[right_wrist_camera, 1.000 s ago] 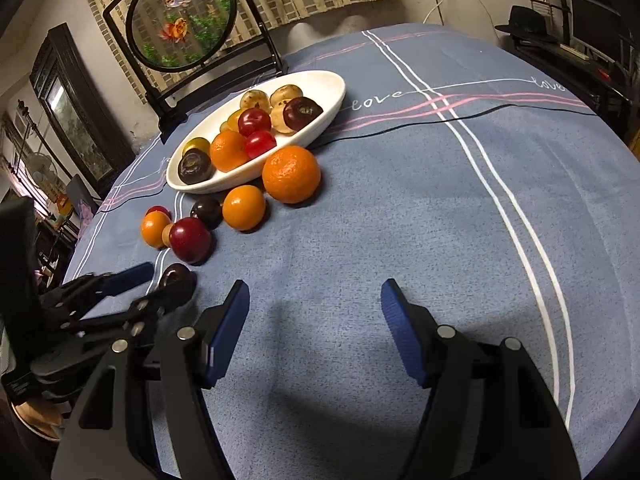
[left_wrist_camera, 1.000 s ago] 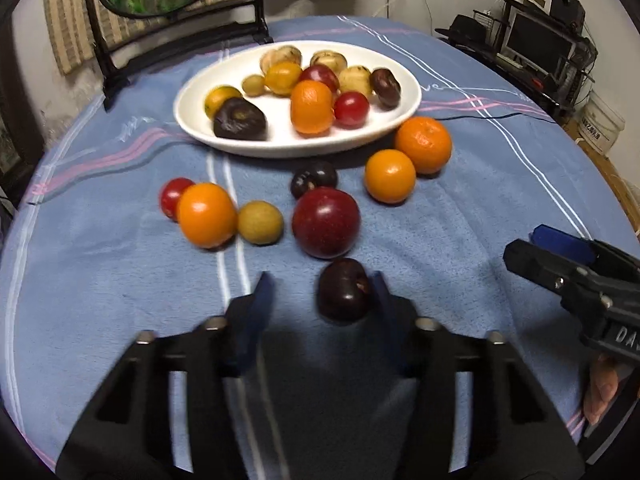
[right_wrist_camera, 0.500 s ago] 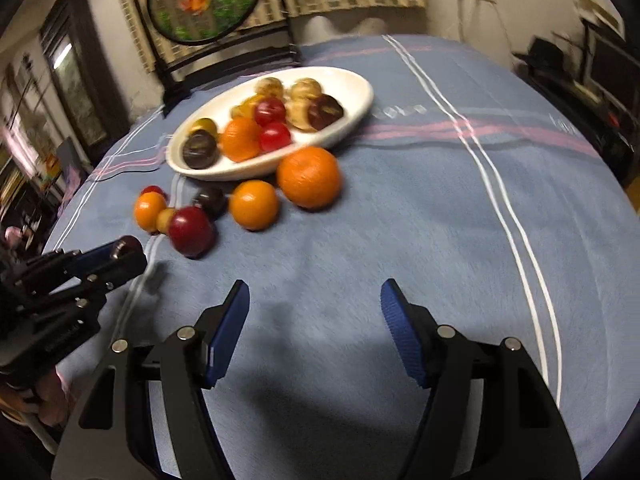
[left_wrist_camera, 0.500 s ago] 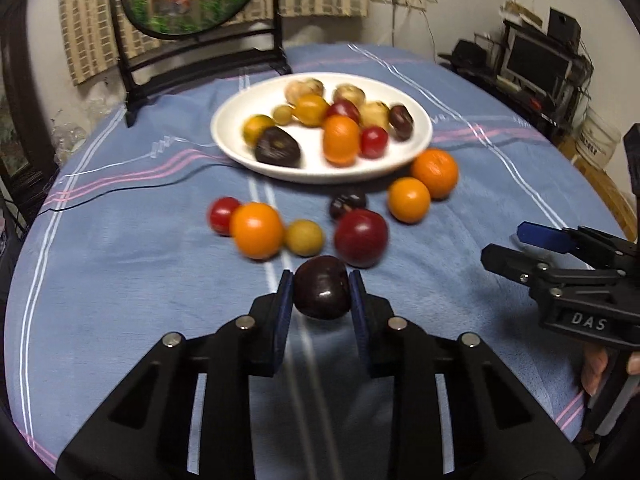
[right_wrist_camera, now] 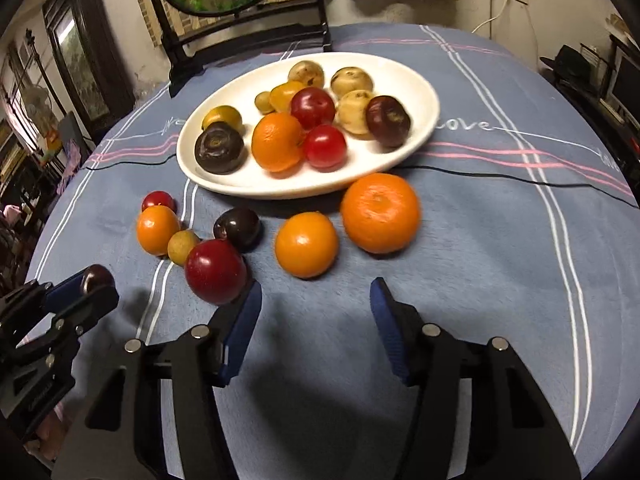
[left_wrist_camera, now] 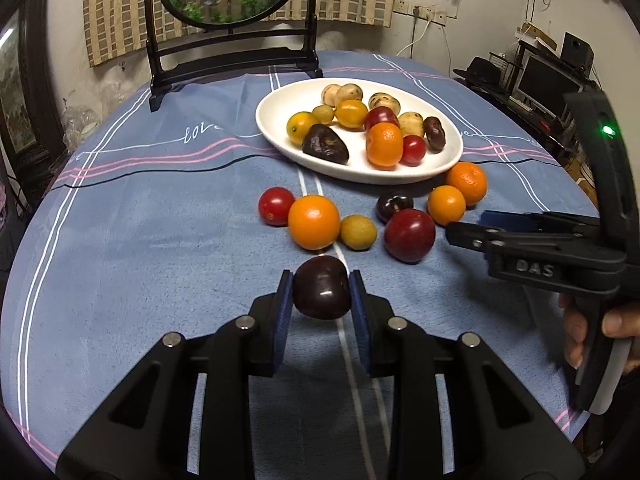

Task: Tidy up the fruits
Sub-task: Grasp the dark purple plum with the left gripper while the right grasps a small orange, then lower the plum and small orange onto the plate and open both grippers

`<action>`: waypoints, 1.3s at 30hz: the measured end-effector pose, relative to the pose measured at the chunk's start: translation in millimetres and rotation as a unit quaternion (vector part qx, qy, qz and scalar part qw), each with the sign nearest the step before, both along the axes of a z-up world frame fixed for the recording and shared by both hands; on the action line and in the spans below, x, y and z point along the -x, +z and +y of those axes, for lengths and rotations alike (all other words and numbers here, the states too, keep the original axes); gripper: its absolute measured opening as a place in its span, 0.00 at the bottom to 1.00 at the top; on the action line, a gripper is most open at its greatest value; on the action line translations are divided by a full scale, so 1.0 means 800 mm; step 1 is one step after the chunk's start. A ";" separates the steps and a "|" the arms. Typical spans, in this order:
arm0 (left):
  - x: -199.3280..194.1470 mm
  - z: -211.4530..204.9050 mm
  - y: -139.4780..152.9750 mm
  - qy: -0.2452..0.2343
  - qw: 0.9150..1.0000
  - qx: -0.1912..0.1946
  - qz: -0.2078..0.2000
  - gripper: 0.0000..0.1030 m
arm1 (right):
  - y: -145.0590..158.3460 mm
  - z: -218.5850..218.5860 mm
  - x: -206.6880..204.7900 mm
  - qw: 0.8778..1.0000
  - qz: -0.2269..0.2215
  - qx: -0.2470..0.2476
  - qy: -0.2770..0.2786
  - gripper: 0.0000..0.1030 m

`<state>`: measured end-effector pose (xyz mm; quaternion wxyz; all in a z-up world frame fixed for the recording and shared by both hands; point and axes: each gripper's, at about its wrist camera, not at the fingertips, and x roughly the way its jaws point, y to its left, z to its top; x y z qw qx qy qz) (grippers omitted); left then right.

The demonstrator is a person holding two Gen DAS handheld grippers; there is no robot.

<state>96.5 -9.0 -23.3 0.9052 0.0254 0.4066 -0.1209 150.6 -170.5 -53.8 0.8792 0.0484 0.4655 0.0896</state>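
- Dark plum (left_wrist_camera: 322,288) is gripped by the left gripper (left_wrist_camera: 321,294) jaws, lifted above the desk (left_wrist_camera: 160,248).
- Right gripper (right_wrist_camera: 316,314) jaws are seen spread, nothing between; only side-on in left view.
- White plate (right_wrist_camera: 424,92) of fruit is seen beyond.

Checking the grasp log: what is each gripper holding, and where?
Left gripper clamps the dark purple round plum by its two opposite sides. Right gripper holds nothing.

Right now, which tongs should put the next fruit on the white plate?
Left. The left tongs already grip a dark purple plum; the right tongs are open, holding nothing, short of the white oval plate.
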 end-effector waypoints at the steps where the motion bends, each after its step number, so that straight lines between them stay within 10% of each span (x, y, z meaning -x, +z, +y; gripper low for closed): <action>1: -0.001 0.001 -0.001 0.001 1.000 0.001 0.001 0.27 | -0.001 0.001 -0.004 1.000 0.002 -0.004 -0.004 0.56; 9: -0.002 0.010 -0.001 0.008 1.000 0.005 0.001 0.27 | -0.005 0.005 -0.032 1.000 0.007 -0.003 -0.024 0.35; 28: -0.014 -0.014 0.038 -0.008 0.999 -0.014 -0.028 0.27 | 0.080 -0.038 0.031 0.995 -0.087 -0.045 0.016 0.34; 39: -0.133 -0.049 0.074 -0.002 1.000 0.021 -0.017 0.28 | 0.112 -0.042 -0.031 0.987 -0.152 -0.046 0.031 0.34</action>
